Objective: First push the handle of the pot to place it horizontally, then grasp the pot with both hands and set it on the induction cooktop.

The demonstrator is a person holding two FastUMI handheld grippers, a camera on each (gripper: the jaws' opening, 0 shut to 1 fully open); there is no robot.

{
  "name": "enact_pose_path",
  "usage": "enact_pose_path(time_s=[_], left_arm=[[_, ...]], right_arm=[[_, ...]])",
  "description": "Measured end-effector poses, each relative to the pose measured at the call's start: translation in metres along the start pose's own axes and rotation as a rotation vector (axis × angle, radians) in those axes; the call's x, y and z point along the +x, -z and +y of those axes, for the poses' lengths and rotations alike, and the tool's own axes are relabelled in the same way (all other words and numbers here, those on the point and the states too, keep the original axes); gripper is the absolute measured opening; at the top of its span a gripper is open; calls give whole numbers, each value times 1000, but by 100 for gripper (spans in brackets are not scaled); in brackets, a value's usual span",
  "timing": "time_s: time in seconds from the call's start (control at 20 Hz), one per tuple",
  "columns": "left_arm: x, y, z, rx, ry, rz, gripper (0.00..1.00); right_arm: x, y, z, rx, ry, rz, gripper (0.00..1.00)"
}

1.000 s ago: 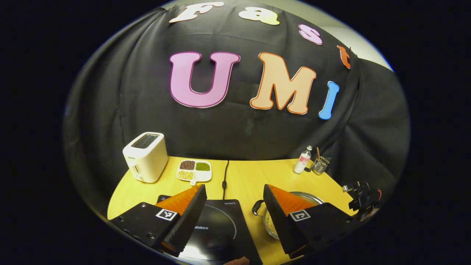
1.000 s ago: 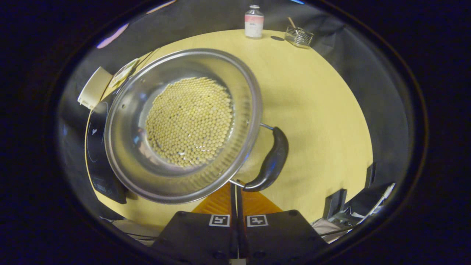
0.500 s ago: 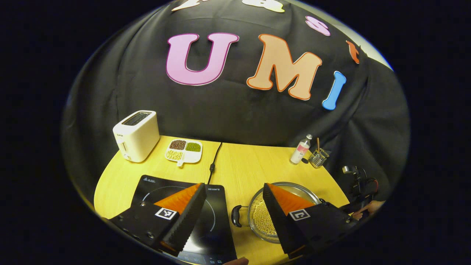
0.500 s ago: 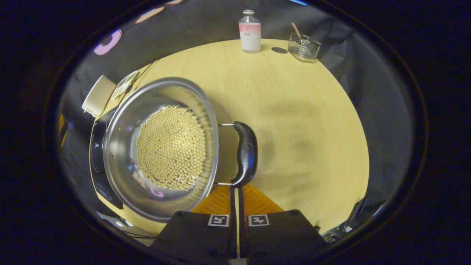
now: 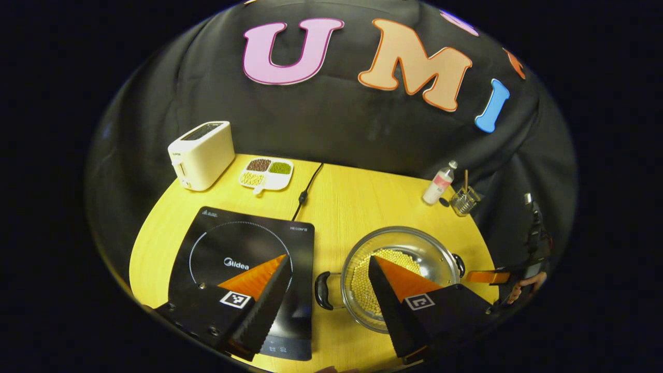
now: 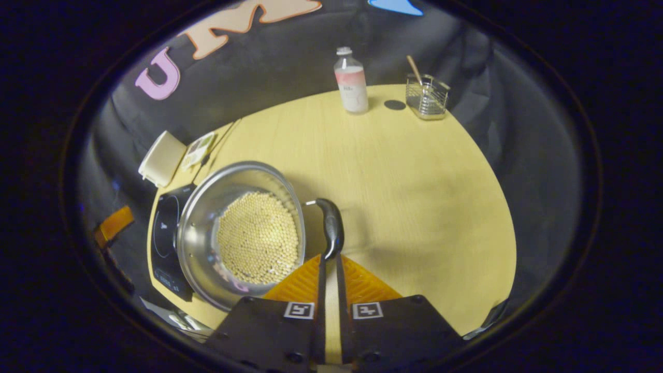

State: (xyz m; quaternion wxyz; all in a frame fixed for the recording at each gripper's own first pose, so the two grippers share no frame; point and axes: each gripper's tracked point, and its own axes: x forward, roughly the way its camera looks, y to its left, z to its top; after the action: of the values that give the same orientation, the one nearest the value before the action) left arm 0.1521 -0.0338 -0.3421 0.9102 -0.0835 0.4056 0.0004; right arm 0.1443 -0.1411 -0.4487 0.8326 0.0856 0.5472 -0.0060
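- Table (image 5: pixel 352 207): yellow wooden top that carries everything listed here.
- Induction cooktop (image 5: pixel 243 259): black slab on the table's left part, bare, its near edge with the controls toward the left gripper. The pot stands just to its right, apart from it.
- Pot (image 6: pixel 207 233): steel, open, a bed of pale beans (image 6: pixel 257 237) in the bottom; it rests on the table, not on the cooktop. Risk: a lift by one handle alone would tip it and spill the beans.
- Left gripper (image 5: pixel 326 290): jaws wide open, holding nothing, above the gap between cooktop and pot, with the pot's left handle (image 5: pixel 322 290) between the fingers in its own view. Risk: closing from this height would likely miss the handle.
- Right gripper (image 6: pixel 329 267): fingers nearly together with a thin gap, holding nothing, tips at the near end of the right handle (image 6: pixel 331 228). Risk: an off-centre push could slide the whole pot or slip off the handle.
- Change: over the last second the left gripper's view has tilted down, bringing the whole cooktop and pot into sight; the right gripper has pulled back, so the pot looks smaller, and the right handle has swung from slanted to end-on.
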Motion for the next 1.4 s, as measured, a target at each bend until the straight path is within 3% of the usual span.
enact_pose_path(time_s=[0.15, 0.25, 0.3, 0.45, 0.5, 0.55, 0.6, 0.65, 0.7, 0.75, 0.8, 0.85, 0.9, 1.05, 1.15, 1.2, 1.4], left_arm=[[20, 28, -8, 26, -10, 71, 92], [35, 47, -11, 35, -5, 123, 90], [43, 55, -11, 32, -1, 142, 88], [61, 73, -7, 22, -14, 204, 86], [64, 69, -4, 43, -19, 200, 91], [69, 66, -2, 69, -17, 195, 89], [73, 65, -2, 98, -17, 206, 79], [75, 65, -1, 135, -18, 218, 78], [78, 63, -2, 174, -17, 225, 84], [80, 64, -2, 206, -19, 239, 84], [83, 65, 1, 233, -22, 249, 77], [86, 66, 4, 247, -32, 258, 83], [89, 68, 10, 252, -47, 273, 77], [96, 85, 8, 224, -43, 336, 75], [105, 76, 5, 275, -34, 315, 75], [106, 81, 3, 280, -35, 336, 67], [114, 84, -13, 294, -15, 352, 67]], right_arm=[[15, -11, -2, -2, 10, -10, 30], [27, -10, 3, -11, 0, 22, 64], [32, -11, 6, -15, -8, 33, 70], [47, -6, 13, -28, -8, 71, 71], [53, -3, 13, -42, -1, 88, 70], [57, 0, 11, -57, 5, 102, 70], [60, 3, 9, -69, 9, 115, 71], [62, 6, 7, -72, 12, 127, 71], [66, 8, 5, -76, 21, 138, 82], [69, 9, 4, -73, 19, 149, 83], [71, 9, 4, -67, 16, 158, 85], [73, 10, 5, -67, 10, 155, 82], [73, 10, 6, -75, 9, 151, 81], [76, 9, 4, -73, 1, 153, 80], [79, 11, 3, -70, 5, 163, 80], [82, 12, 0, -81, 13, 168, 82], [81, 12, -10, -41, 33, 187, 80]])
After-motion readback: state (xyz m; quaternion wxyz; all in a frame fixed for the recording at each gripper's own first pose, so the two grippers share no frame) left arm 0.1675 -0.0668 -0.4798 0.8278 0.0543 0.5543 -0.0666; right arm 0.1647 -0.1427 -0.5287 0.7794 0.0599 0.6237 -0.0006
